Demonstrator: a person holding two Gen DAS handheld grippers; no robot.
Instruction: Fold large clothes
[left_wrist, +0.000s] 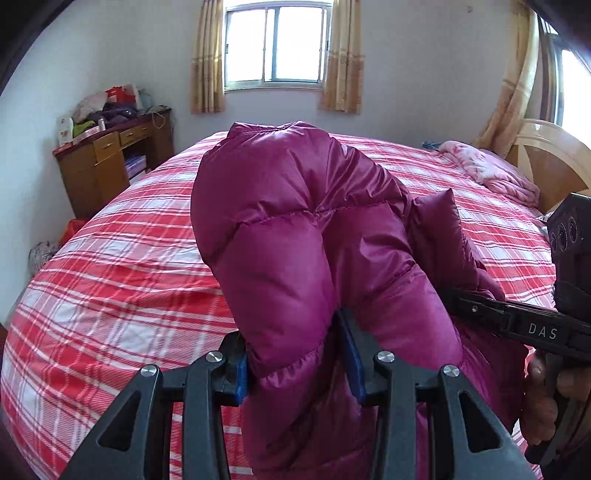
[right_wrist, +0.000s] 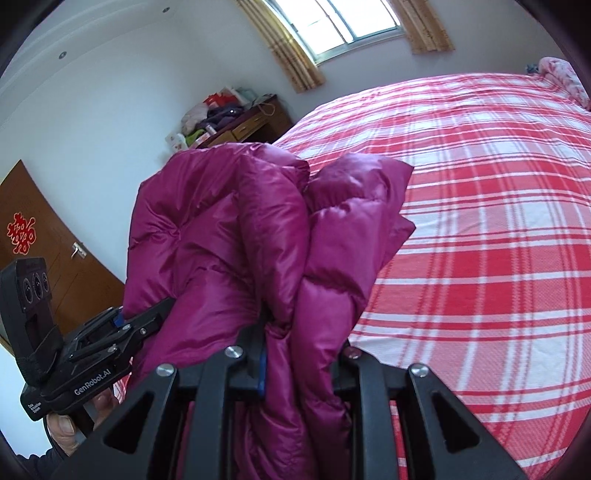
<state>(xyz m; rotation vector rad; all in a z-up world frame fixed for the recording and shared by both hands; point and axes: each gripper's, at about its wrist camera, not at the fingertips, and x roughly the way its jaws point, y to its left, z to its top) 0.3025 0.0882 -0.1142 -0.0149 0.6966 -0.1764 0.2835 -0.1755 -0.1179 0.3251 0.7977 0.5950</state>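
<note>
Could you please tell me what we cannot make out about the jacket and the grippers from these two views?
- Right gripper fingertips: buried in the magenta down jacket, right wrist view.
- Jacket's lower part: cut off by the bottom edge in both views.
- Left gripper: pads clamp a jacket fold whose garment part is unidentifiable.

We count one magenta down jacket (left_wrist: 295, 229), two grippers: left (left_wrist: 295, 365) and right (right_wrist: 303, 354), one bed (left_wrist: 110, 266), one desk (left_wrist: 107, 162), one door (right_wrist: 44, 236).
</note>
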